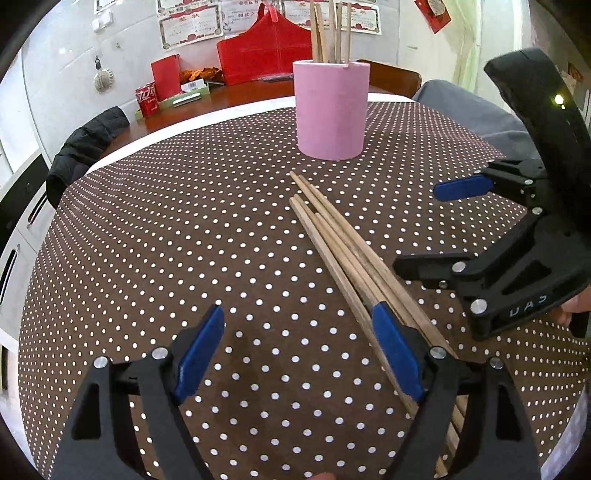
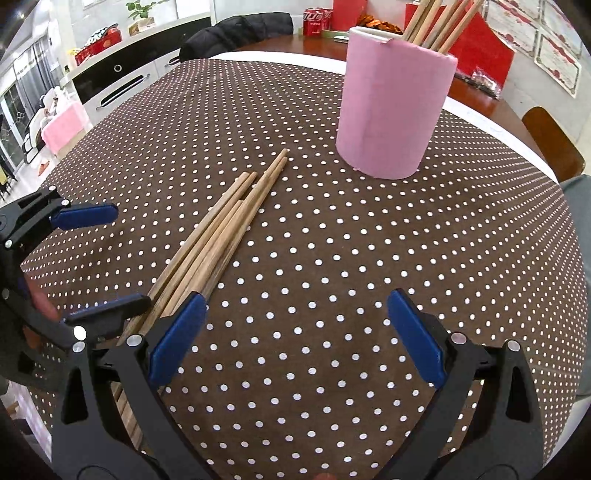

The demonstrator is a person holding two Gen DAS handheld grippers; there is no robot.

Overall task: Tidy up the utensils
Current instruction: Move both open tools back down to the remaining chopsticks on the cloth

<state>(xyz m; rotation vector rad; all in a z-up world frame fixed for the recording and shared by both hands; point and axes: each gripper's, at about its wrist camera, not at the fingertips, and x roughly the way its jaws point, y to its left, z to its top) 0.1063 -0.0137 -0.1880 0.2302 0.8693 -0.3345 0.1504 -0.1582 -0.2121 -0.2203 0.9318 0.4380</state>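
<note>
Several loose wooden chopsticks (image 1: 340,236) (image 2: 221,229) lie in a bundle on the brown polka-dot tablecloth (image 1: 221,221) (image 2: 332,240). Behind them stands a pink cup (image 1: 332,110) (image 2: 395,107) with several chopsticks upright in it (image 1: 330,33) (image 2: 439,26). My left gripper (image 1: 299,354) (image 2: 131,256) is open and holds nothing; its right finger sits over the near ends of the bundle. My right gripper (image 2: 295,339) (image 1: 419,227) is open too, nothing between its pads, just right of the bundle. The near ends of the chopsticks are hidden under the fingers.
A red bag (image 1: 264,48), a red can (image 1: 147,98) and small items sit on the wooden table behind. A black jacket (image 1: 81,147) hangs on a chair at the left. A wooden chair (image 2: 554,140) and grey clothing (image 1: 469,110) lie to the right.
</note>
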